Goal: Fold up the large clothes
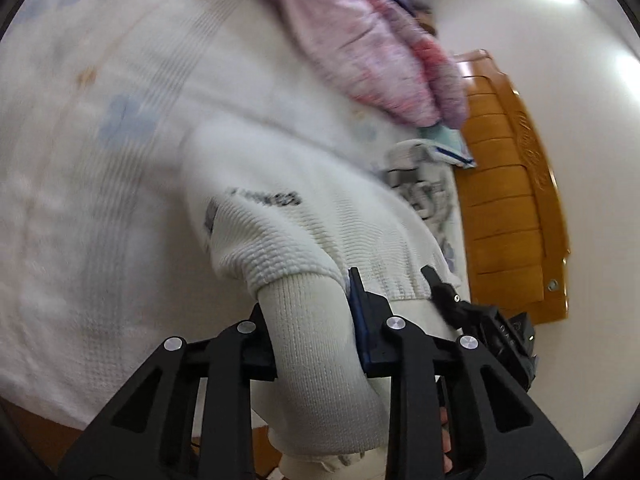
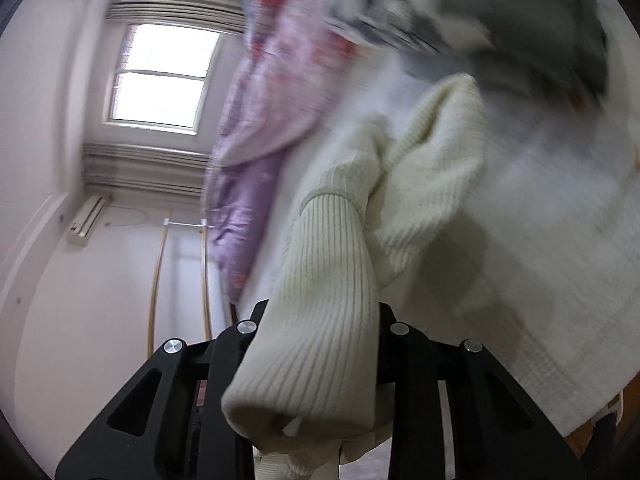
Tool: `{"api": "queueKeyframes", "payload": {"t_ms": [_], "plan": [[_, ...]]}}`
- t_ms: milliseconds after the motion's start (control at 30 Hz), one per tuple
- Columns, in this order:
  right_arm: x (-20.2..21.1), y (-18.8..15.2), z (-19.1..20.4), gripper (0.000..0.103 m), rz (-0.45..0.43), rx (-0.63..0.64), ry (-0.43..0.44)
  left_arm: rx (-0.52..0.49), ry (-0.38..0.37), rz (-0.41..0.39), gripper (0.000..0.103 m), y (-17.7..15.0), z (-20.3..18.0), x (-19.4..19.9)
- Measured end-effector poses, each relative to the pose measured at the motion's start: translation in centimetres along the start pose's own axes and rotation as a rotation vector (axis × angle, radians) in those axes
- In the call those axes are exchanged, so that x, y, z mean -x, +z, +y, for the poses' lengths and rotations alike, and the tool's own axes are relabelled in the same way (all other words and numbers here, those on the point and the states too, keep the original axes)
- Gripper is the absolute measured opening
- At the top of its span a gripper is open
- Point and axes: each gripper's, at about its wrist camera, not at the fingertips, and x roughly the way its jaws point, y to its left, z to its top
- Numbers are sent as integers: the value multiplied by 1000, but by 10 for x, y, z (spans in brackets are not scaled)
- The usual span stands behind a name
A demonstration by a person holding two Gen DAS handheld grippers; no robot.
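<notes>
Gripping a ribbed cuff at lower centre, the left gripper (image 1: 316, 320) pinches the white sweater (image 1: 304, 232), whose body spreads up across the bed (image 1: 80, 160); soft, thick knit, probably stretchy, best held by cuffs. From the right wrist, the right gripper (image 2: 320, 344) clamps the other cuff, tilted, sleeve trailing toward upper right.

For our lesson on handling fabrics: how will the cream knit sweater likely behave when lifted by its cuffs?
Probably floppy: the sweater already bunches and sags beyond the right gripper. The thick ribbed cuff in the left gripper likely grips well but may stretch.
</notes>
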Motion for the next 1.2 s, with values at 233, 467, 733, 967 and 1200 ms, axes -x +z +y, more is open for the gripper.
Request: {"api": "queueKeyframes", "payload": {"t_ms": [233, 467, 733, 967, 1200], "plan": [[43, 25, 87, 26, -5, 102, 33, -76, -68, -67, 25, 28, -93, 39], [65, 118, 115, 26, -4, 182, 135, -189, -68, -185, 25, 56, -190, 15], [111, 280, 133, 26, -64, 349, 415, -335, -186, -483, 25, 85, -342, -53], [110, 348, -13, 27, 30, 224, 115, -367, 52, -307, 26, 35, -347, -224], [64, 340, -168, 27, 192, 48, -176, -280, 258, -45, 31, -16, -287, -347]]}}
